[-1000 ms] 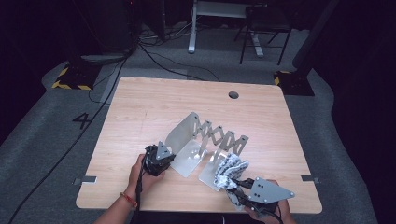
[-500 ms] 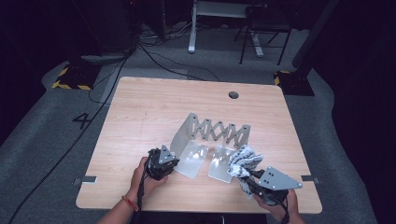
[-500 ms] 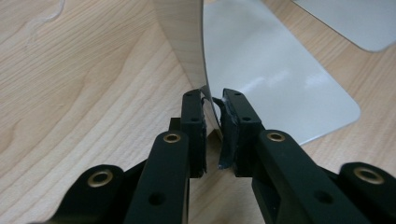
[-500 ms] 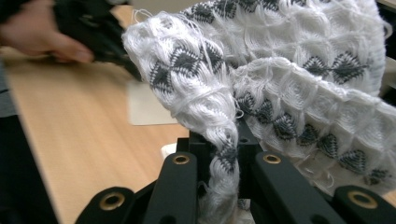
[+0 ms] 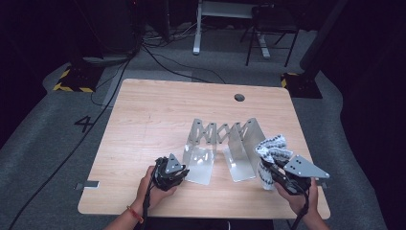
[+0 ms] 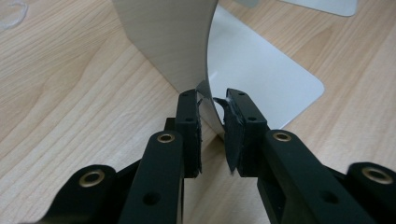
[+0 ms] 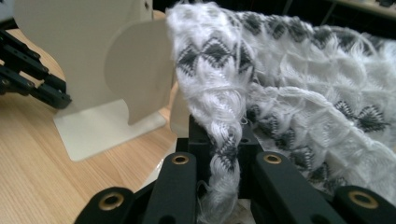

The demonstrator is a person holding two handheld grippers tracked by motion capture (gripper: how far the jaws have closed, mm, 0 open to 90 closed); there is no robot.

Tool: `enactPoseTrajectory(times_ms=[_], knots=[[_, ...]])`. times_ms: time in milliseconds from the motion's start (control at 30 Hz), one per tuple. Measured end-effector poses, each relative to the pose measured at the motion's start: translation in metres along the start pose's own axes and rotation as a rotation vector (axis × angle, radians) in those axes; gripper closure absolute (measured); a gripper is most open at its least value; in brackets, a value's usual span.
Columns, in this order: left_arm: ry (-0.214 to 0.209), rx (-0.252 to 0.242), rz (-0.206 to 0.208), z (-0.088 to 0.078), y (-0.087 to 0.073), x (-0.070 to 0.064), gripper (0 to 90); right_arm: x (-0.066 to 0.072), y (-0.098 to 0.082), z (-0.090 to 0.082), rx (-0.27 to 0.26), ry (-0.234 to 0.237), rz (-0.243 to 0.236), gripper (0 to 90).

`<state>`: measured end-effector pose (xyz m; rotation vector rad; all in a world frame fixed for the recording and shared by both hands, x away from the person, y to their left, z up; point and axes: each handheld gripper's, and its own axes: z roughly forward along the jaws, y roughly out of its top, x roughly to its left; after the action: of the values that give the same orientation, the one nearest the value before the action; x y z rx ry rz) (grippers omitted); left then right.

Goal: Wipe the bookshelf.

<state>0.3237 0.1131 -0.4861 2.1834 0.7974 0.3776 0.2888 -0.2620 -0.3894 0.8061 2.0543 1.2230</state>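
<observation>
A grey metal folding rack (image 5: 222,132) stands mid-table with an L-shaped plate at each end. My left gripper (image 5: 181,172) is at the front left corner of the left plate (image 5: 197,165). Its jaws have just been opening. In the left gripper view the plate's upright edge (image 6: 168,37) stands in the gap of the left gripper (image 6: 211,100), and the pads are off it. My right gripper (image 5: 274,173) is at the table's front right, shut on a white-and-black knitted cloth (image 5: 270,149). The cloth (image 7: 289,93) bunches up over the right gripper (image 7: 219,135), beside the rack's plates (image 7: 70,51).
The wooden table (image 5: 143,115) has a round cable hole (image 5: 239,97) near its far edge. Cables (image 5: 158,57) and furniture legs (image 5: 261,43) lie on the grey floor beyond. A person's hands come in over the front edge.
My right gripper has carried the cloth to the right, away from the rack's right plate. The rack has swung from a slant to lie square across the table. The left hand shifted slightly.
</observation>
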Motion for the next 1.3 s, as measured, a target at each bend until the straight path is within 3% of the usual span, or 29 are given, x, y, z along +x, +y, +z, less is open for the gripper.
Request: enactPoseTrajectory(times_ms=[33, 67, 200, 333, 433, 567, 733, 800, 833, 1000, 1067, 1167, 1300], knots=[[0.0, -0.015, 0.002, -0.003, 0.001, -0.003, 76.9, 0.001, 0.002, -0.002, -0.008, 0.002, -0.006, 83.3], [-0.005, -0.035, 0.007, -0.005, 0.002, -0.005, 83.0, 0.004, 0.006, -0.004, -0.022, 0.003, -0.013, 83.4], [0.008, -0.062, 0.02, -0.009, 0.006, -0.01, 83.0, 0.015, 0.024, -0.011, -0.061, 0.011, -0.064, 83.4], [-0.006, -0.074, 0.023, -0.011, 0.006, -0.008, 81.9, 0.027, 0.039, -0.013, -0.096, 0.013, -0.11, 83.4], [0.032, -0.105, 0.029, -0.017, 0.007, -0.005, 77.1, 0.032, 0.04, -0.002, -0.077, -0.005, -0.131, 83.4], [0.101, -0.145, -0.012, -0.027, 0.008, 0.011, 67.0, 0.03, 0.023, 0.018, -0.02, -0.039, -0.141, 83.5], [0.11, -0.215, -0.073, -0.04, 0.02, 0.038, 56.3, 0.028, 0.002, 0.033, 0.059, -0.023, -0.123, 83.5], [0.134, -0.249, -0.088, -0.046, 0.027, 0.043, 53.8, 0.029, -0.007, 0.038, 0.091, -0.024, -0.133, 83.5], [0.137, -0.268, -0.094, -0.049, 0.031, 0.045, 50.8, 0.028, -0.013, 0.04, 0.113, -0.01, -0.111, 83.6], [0.125, -0.321, -0.059, -0.058, 0.063, 0.051, 46.1, 0.026, -0.032, 0.048, 0.192, -0.004, -0.1, 83.6], [0.091, -0.348, -0.05, -0.06, 0.079, 0.055, 45.2, 0.025, -0.041, 0.052, 0.22, 0.001, -0.088, 83.6], [0.053, -0.355, -0.025, -0.058, 0.098, 0.057, 43.9, 0.024, -0.049, 0.058, 0.25, 0.008, -0.077, 83.5], [0.017, -0.327, -0.002, -0.046, 0.113, 0.06, 43.1, 0.018, -0.055, 0.063, 0.27, 0.014, -0.052, 83.5]])
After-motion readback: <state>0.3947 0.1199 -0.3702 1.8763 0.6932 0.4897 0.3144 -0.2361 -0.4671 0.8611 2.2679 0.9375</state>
